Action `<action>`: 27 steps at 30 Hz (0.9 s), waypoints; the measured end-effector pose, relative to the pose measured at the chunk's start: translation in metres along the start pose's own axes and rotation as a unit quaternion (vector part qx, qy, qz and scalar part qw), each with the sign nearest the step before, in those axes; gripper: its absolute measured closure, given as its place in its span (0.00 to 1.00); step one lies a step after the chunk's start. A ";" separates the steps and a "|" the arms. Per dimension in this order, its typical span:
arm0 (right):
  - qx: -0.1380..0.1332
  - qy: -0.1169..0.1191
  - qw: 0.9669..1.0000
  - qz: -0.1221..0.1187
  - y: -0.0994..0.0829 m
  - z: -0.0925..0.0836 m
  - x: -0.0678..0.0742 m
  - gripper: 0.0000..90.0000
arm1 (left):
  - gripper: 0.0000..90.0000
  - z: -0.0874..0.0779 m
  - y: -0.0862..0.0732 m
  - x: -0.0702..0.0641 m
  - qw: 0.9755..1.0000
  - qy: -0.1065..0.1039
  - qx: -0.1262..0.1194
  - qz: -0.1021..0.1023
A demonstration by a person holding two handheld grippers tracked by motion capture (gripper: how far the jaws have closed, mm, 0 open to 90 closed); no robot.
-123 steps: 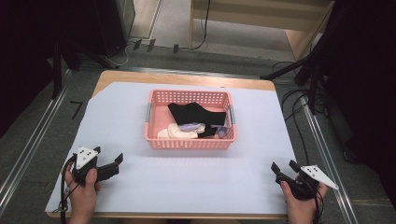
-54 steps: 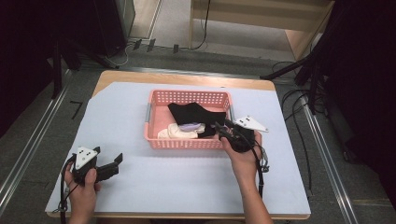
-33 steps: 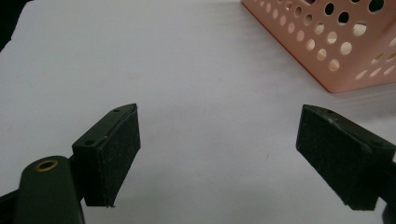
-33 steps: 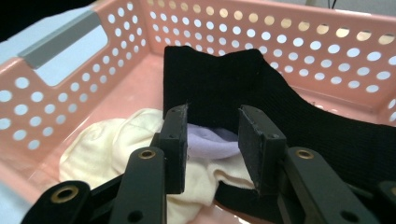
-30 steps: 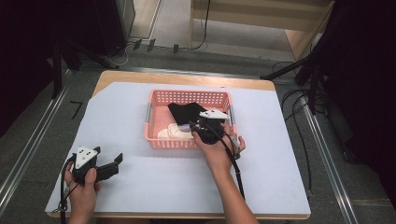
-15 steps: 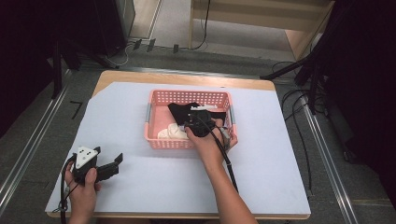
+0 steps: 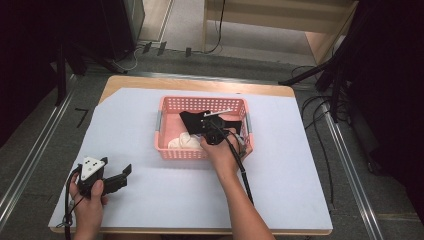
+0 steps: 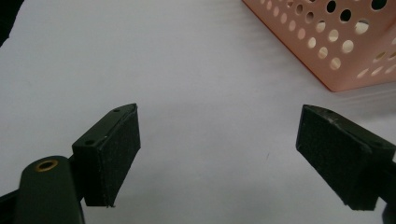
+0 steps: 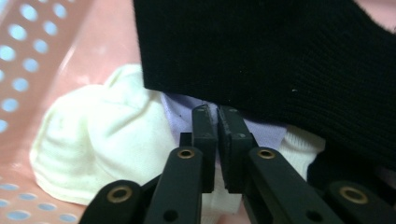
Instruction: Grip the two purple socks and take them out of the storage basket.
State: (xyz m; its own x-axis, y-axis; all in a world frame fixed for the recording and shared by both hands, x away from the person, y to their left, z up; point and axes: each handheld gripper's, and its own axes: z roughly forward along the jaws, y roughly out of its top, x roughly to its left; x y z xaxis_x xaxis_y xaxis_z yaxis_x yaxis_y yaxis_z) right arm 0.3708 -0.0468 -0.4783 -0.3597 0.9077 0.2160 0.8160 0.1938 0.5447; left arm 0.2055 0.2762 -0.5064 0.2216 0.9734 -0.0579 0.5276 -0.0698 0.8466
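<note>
Right gripper view: right gripper (image 9: 217, 116) just closed, pinching lilac cloth (image 9: 266, 133) under black cloth (image 9: 280, 56); lift slowly, clear basket (image 7: 165, 107). Left gripper (image 8: 219, 154) spread, idle.

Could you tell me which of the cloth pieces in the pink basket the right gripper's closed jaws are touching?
The pale lilac cloth: the right gripper has its shut jaw tips right on it. It lies between the cream sock beside it and the black cloth draped over it.
</note>
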 end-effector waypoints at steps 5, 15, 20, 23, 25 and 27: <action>-0.075 0.034 0.997 -0.007 -0.003 -0.015 -0.003 0.98 | 0.16 0.000 0.000 0.001 1.000 -0.002 0.002 -0.002; -0.227 0.086 0.968 -0.058 -0.010 -0.059 0.009 0.99 | 0.16 0.001 0.000 0.000 1.000 0.001 0.003 0.000; -0.311 0.113 0.942 -0.060 -0.018 -0.092 0.011 1.00 | 0.16 0.001 0.000 -0.001 1.000 0.002 0.001 -0.001; -0.339 0.124 0.931 -0.059 -0.021 -0.106 0.008 1.00 | 0.16 0.001 0.000 0.000 1.000 0.002 0.004 0.001; -0.342 0.111 0.931 -0.062 -0.020 -0.108 0.006 1.00 | 0.16 0.000 0.000 0.000 1.000 0.002 0.004 0.003; -0.329 0.087 0.938 -0.063 -0.020 -0.102 0.003 1.00 | 0.16 0.001 0.000 -0.001 1.000 0.002 0.002 -0.001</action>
State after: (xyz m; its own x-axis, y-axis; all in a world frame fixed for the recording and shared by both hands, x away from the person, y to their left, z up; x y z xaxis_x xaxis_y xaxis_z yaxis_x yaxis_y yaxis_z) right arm 0.3072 -0.0864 -0.4056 -0.5497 0.8073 0.2145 0.3262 -0.0289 0.9448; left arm 0.2061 0.2754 -0.5065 0.2174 0.9743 -0.0581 0.5313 -0.0682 0.8444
